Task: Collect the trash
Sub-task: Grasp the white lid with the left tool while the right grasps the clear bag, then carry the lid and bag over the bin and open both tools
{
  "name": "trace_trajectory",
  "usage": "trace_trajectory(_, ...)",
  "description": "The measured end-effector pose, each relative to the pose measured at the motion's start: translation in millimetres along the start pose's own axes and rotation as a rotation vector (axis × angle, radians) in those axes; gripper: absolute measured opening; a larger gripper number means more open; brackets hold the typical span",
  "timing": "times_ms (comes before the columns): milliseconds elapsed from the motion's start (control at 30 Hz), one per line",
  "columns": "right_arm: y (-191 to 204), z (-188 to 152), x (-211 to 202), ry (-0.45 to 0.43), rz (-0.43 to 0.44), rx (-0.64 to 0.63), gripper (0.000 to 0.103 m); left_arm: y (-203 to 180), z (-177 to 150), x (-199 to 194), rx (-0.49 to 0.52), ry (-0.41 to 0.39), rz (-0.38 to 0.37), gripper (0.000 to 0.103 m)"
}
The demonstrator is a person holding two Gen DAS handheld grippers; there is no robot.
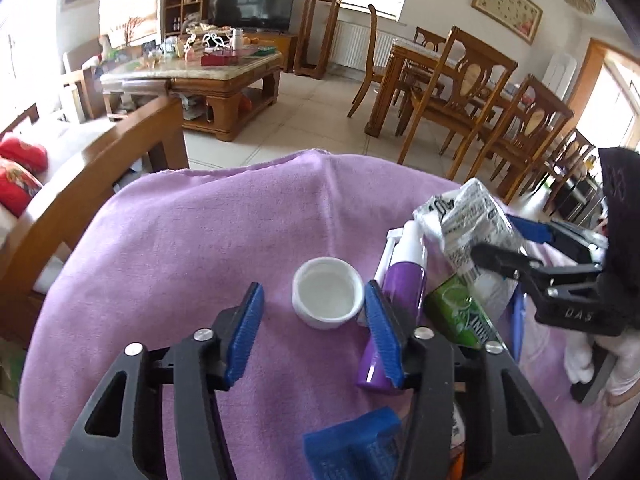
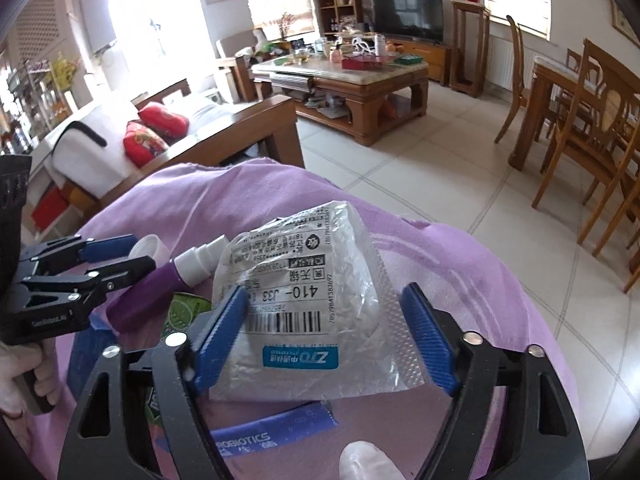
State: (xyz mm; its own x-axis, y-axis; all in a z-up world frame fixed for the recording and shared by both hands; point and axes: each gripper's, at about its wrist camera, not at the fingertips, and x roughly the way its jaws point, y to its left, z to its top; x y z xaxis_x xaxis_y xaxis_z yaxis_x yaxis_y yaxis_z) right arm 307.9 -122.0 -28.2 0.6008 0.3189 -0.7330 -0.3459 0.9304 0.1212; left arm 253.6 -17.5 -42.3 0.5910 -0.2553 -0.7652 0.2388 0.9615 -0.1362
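Observation:
A purple cloth (image 1: 180, 260) covers the surface, with trash on it. A small white cup (image 1: 326, 300) stands upright between the blue pads of my left gripper (image 1: 314, 290); the right pad is at its rim and the left pad stands clear, so the gripper is open. A purple spray bottle (image 1: 402, 292) and a green mint packet (image 1: 460, 312) lie just right of it. My right gripper (image 2: 324, 292) straddles a silver courier bag (image 2: 312, 280) with a barcode label. Its pads sit at the bag's two edges without squeezing it. A blue probiotics sachet (image 2: 272, 428) lies under the bag.
A wooden sofa arm (image 1: 132, 148) and red cushions (image 2: 150, 136) lie beyond the cloth's left side. Tiled floor (image 2: 460, 184), a cluttered coffee table (image 1: 224, 80) and dining chairs (image 1: 460, 92) are farther off. A gloved hand (image 2: 16, 380) holds the left gripper's handle.

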Motion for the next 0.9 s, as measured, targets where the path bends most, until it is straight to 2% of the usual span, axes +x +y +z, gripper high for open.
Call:
trace_trajectory(33,3.1,0.0,0.2,0.008,0.016,-0.001,0.051,-1.2,-1.4,-0.9,0.016,0.001,0.013,0.04)
trace_trajectory(67,7.0,-1.4,-1.6,0.005,0.005,-0.006,0.047,-2.3,-1.9,-0.7,0.035,0.0,0.025,0.036)
trace_trajectory(133,12.9,-2.2,-5.9,-0.003,-0.018,-0.015,0.03,0.3,-3.4,-2.3,0.04,-0.005,0.016,0.036)
trace_trajectory(233,7.4,-4.8,-23.8,-0.025,0.023,0.038,0.018,11.2,-3.9,-4.5,-0.005,-0.019,-0.027,0.035)
trace_trajectory(400,10.9,-13.2,-69.4,-0.1,0.077,0.08,0.013,14.5,2.3,-26.5,-0.038,-0.115,-0.055,0.035)
trace_trajectory(567,23.7,-28.8,-127.9,-0.223,0.066,0.062,0.013,-0.7,-6.1,-64.9,-0.034,-0.222,-0.106,0.035)
trace_trajectory(700,36.5,-43.2,-167.5,-0.279,0.051,0.045,0.013,-20.4,-20.2,-87.3,-0.019,-0.258,-0.153,0.035)
trace_trajectory(900,29.7,-88.4,-234.8,-0.363,0.066,0.084,0.013,-56.9,-39.6,-121.3,0.022,-0.288,-0.209,0.035)
